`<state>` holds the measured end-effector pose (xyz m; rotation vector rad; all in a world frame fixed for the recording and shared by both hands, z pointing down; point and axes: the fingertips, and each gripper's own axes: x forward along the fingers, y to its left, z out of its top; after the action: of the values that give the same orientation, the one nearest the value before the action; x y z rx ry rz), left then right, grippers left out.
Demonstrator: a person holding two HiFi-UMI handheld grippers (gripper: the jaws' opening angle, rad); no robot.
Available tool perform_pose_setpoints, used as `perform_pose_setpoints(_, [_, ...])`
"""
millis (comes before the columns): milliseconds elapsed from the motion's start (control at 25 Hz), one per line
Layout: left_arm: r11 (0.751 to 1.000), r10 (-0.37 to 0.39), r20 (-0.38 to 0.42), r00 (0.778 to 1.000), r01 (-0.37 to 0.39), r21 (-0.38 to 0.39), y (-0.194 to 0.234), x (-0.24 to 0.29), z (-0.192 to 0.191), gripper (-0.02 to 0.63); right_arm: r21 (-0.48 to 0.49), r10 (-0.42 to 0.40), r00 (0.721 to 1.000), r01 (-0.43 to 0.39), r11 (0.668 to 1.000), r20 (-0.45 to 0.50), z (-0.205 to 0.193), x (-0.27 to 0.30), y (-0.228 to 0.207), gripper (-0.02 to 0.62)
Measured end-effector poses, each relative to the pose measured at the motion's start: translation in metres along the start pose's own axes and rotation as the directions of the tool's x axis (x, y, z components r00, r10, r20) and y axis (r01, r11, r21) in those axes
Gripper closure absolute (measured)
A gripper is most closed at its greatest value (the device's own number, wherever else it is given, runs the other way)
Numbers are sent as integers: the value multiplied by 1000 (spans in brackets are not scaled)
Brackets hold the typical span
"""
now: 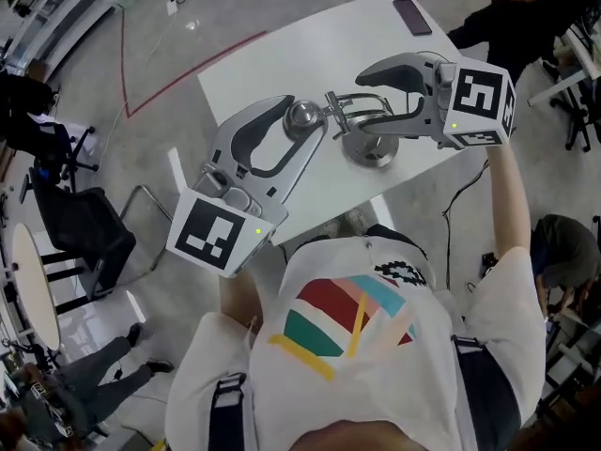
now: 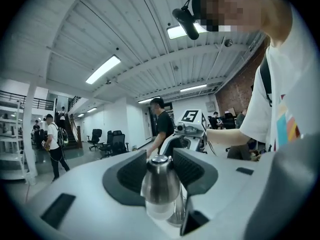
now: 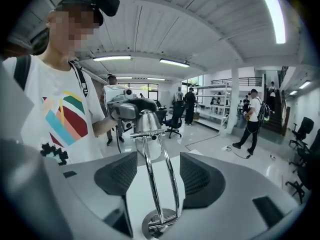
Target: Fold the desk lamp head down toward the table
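Observation:
A chrome desk lamp stands on the white table, with its round base near the front edge. Its two thin arm rods rise from the base to the bell-shaped head. My left gripper comes in from the lower left and its pads sit against both sides of the lamp head. My right gripper comes in from the right and straddles the arm rods; it is open, with a gap on each side of the rods.
A dark phone lies at the table's far corner. A black chair stands on the floor to the left, and a red line marks the floor beyond the table. Another person is at the table's far right.

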<state>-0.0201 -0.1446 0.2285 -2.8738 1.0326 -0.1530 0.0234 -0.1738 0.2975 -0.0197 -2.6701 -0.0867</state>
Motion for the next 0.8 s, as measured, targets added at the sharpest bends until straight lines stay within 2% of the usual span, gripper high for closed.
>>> perform_pose_setpoints(160, [1000, -12, -11, 1000, 12, 1, 0, 1, -3, 396, 3, 79, 996, -79, 997, -33, -1, 10, 5, 326])
perform_pose_setpoints(240, [1000, -23, -10, 1000, 23, 2, 0, 1, -4, 396, -26, 76, 996, -77, 997, -47, 0, 11, 4, 407])
perform_pose_setpoints(280, [1000, -30, -8, 1000, 30, 2, 1, 0, -4, 397, -42, 72, 996, -74, 996, -60, 1, 11, 3, 422])
perform_pose_setpoints(560, [999, -49, -28, 998, 48, -19, 3, 1, -15, 397, -85, 91, 977, -109, 990, -192, -4, 13, 0, 428])
perform_pose_setpoints(680, [999, -37, -136, 990, 33, -35, 5, 0, -44, 402, -120, 114, 951, -154, 981, -289, -10, 18, 0, 430])
perform_pose_setpoints(800, [991, -44, -261, 964, 10, -133, 11, -7, -102, 403, -127, 150, 897, -221, 967, -415, -30, 40, 5, 431])
